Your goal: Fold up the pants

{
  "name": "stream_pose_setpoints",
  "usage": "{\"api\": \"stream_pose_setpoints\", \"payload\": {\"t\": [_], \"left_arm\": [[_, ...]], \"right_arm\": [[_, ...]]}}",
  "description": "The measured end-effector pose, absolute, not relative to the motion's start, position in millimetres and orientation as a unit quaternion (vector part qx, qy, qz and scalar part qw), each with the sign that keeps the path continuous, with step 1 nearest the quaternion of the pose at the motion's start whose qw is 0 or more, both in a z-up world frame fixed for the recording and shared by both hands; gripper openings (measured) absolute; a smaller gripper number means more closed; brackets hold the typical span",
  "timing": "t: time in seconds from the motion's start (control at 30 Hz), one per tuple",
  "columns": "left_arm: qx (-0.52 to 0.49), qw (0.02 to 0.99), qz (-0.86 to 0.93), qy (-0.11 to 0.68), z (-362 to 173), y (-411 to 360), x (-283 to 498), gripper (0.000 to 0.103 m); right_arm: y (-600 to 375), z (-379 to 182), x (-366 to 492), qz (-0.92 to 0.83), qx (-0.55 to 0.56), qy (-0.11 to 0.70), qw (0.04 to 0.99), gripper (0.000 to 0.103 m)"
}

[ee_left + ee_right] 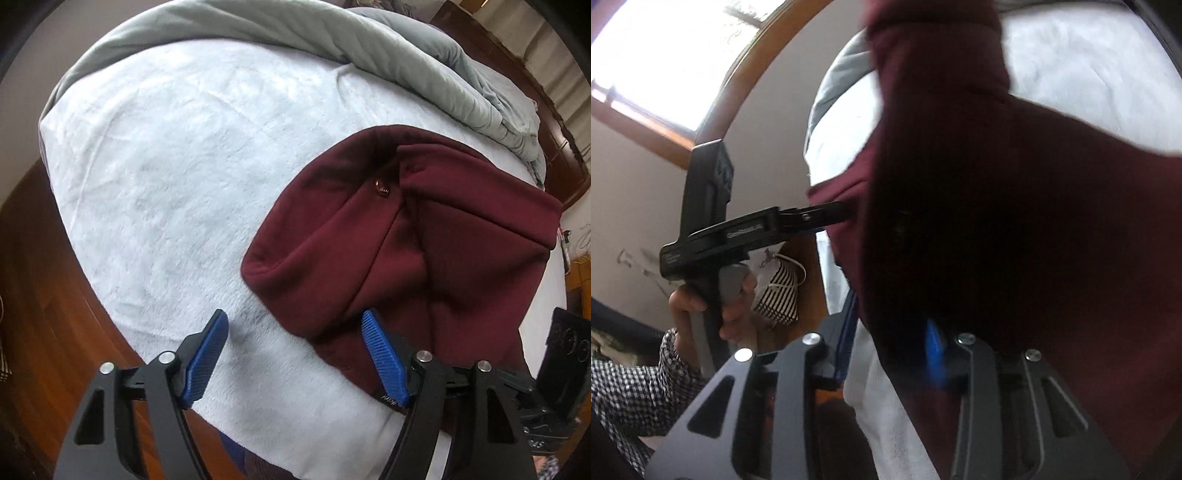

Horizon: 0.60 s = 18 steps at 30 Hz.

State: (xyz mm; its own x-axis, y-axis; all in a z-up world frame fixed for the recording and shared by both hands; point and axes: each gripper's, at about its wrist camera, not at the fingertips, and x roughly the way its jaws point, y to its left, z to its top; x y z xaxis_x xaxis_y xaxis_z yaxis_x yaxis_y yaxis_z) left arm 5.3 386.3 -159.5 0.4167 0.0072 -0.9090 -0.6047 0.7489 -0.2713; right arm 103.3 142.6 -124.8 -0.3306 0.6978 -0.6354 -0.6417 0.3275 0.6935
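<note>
Maroon pants (413,236) lie bunched on a white fleece blanket (177,177) on a bed, with a small copper button (380,187) showing. My left gripper (295,332) is open, its blue fingers (207,354) spread just above the blanket at the pants' near left edge, the right one touching the cloth. In the right wrist view the pants (1015,206) hang close over the lens. My right gripper (894,339) has the cloth between its blue fingers (934,347); the jaws are mostly hidden and blurred. The left gripper's body shows there, its tips hidden in the cloth.
A grey duvet (369,55) is piled along the far side of the bed. Wooden floor (33,295) lies at the left, a dark headboard (517,85) at the far right. A striped bag (779,291) hangs by the bed; a window (665,55) is behind.
</note>
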Motion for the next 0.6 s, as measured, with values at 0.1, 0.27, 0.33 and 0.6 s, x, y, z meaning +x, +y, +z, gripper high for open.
{"api": "stream_pose_setpoints", "payload": {"t": [0.1,0.27,0.33,0.6], "left_arm": [[-0.306,0.783,0.192,0.506,-165.4,388.5,1.9,0.076],[-0.321,0.78,0.192,0.502,-170.7,392.1,-5.3,0.078],[-0.321,0.781,0.19,0.5,-170.7,391.8,-6.2,0.078],[-0.286,0.792,0.182,0.508,-163.5,388.3,2.1,0.078]], "right_arm": [[133.2,-113.9,104.7,0.573,0.045,0.562,0.594,0.052],[124.9,-77.1,123.3,0.515,0.017,0.505,0.692,0.082],[129.2,-75.1,142.0,0.497,0.04,0.516,0.697,0.085],[134.4,-119.2,202.5,0.436,0.173,0.59,0.657,0.035]]}}
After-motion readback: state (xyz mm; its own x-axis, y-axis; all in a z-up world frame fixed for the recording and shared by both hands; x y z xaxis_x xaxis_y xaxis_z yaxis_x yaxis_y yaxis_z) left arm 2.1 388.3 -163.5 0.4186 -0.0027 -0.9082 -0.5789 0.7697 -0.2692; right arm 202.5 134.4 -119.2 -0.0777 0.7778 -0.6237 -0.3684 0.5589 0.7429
